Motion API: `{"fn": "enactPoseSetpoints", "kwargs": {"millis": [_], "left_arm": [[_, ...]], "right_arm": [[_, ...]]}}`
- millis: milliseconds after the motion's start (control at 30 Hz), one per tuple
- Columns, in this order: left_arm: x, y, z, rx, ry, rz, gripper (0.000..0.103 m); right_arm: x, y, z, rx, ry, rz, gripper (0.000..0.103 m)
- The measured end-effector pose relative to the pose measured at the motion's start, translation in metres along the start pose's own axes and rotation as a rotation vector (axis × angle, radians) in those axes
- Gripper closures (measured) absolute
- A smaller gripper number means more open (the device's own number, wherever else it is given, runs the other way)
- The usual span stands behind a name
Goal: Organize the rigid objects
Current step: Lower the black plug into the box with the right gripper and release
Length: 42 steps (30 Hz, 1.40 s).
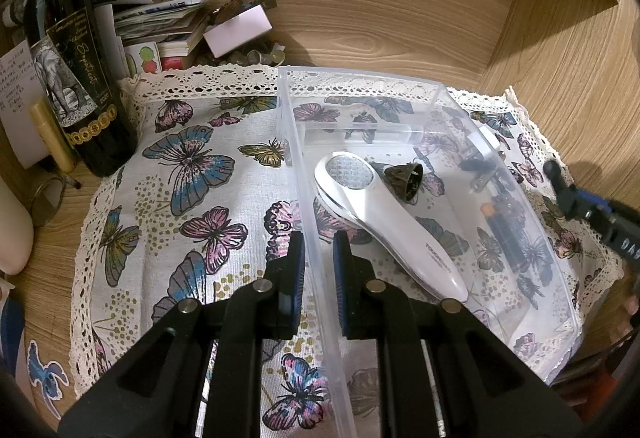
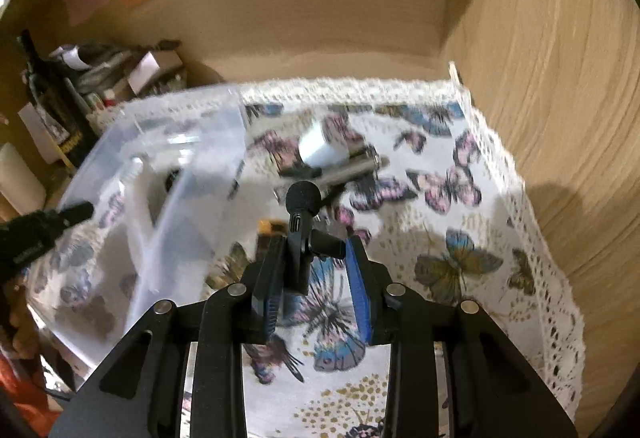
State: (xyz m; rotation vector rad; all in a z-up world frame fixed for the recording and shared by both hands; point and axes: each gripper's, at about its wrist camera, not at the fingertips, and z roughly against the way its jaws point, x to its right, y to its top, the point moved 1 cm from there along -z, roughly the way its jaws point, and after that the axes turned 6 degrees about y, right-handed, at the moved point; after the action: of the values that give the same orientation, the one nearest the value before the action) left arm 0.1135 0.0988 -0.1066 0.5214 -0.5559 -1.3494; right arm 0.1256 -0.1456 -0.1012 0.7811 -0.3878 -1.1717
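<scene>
Two tools work here: left tool point(image 1: 318, 270) clenched on the clear bin's point(image 1: 568, 302) near wall, right tool point(image 2: 316, 270) grasping one small black microphone point(image 2: 303, 214). Inside the bin lie one white handheld device point(image 1: 394, 226) and one dark bell point(image 1: 404, 178). Beyond, one wine bottle point(image 1: 76, 78) stands beside stacked papers point(image 1: 160, 18).

Butterfly-patterned cloth point(image 1: 192, 174), white handheld device point(image 1: 400, 226)
</scene>
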Motion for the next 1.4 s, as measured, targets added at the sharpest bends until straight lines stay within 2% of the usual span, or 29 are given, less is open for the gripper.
{"fn": "enactPoseSetpoints", "kwargs": {"millis": [267,533,833,1167,1400], "left_arm": [[0.000,0.000,0.000,0.000,0.000,0.000,0.089],[0.000,0.000,0.000,0.000,0.000,0.001,0.089],[0.002,-0.001,0.000,0.001,-0.004,0.001,0.089],[0.002,-0.001,0.001,0.002,-0.006,0.001,0.089],[0.002,-0.001,0.001,0.002,-0.006,0.001,0.090]], "right_arm": [[-0.026,0.028,0.010,0.077,0.059,0.070,0.075],[-0.060,0.043,0.002,0.084,0.116,0.154,0.075],[-0.093,0.043,-0.028,0.000,0.152,0.242,0.075],[-0.107,0.031,-0.064,-0.126,0.151,0.310,0.075],[-0.110,0.027,-0.072,-0.163,0.144,0.319,0.075]]}}
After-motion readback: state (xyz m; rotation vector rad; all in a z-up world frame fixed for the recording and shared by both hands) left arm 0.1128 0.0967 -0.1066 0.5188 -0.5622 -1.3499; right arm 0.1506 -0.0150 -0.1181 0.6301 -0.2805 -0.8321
